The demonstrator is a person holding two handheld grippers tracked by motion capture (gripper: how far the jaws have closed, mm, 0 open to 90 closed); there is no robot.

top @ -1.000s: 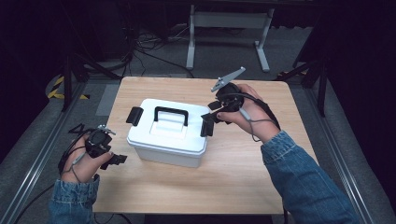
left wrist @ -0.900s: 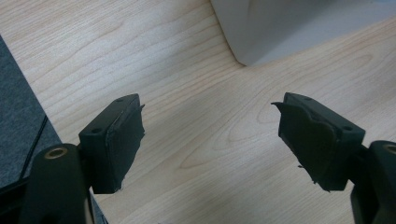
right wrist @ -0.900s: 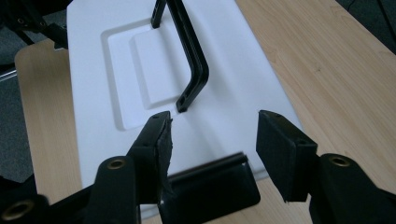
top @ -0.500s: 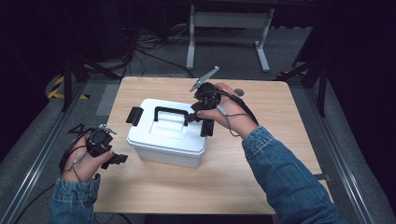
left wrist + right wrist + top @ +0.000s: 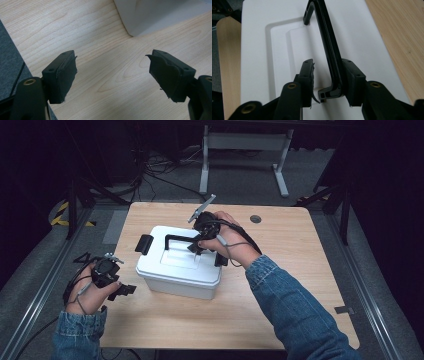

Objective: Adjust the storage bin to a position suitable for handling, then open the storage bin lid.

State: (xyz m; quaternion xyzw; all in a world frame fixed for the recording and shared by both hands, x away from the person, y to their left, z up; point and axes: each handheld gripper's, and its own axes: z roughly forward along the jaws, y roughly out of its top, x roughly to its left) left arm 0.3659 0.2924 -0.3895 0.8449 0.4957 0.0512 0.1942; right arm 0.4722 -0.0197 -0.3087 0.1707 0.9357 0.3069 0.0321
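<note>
Fingers of the right gripper straddle the black handle of the white box, near one end of the bar. One finger looks to be touching the bar, the other stands off with a visible gap, so partly open and not clamped yet. In the high view the right gripper sits over the lid with the handle raised.

Left gripper is wide open with nothing between its fingers, only bare table underneath. High view puts it at the left edge of the table, just beside the box's near left corner and not touching. A corner of the box shows at the top of its own view.

Box sits roughly mid-table, a bit toward the left edge. Black latches show at its ends; I can't tell whether they're locked.

My read on the step: acquiring the handle for a lift or carry, approach done, grasp pending.

Next move calls for closing the fingers square on the bar, then pulling straight up. The grip is off-centre, so expect the box to tip; sliding toward mid-bar first would help. Left gripper is placed to steady the side wall if needed.
</note>
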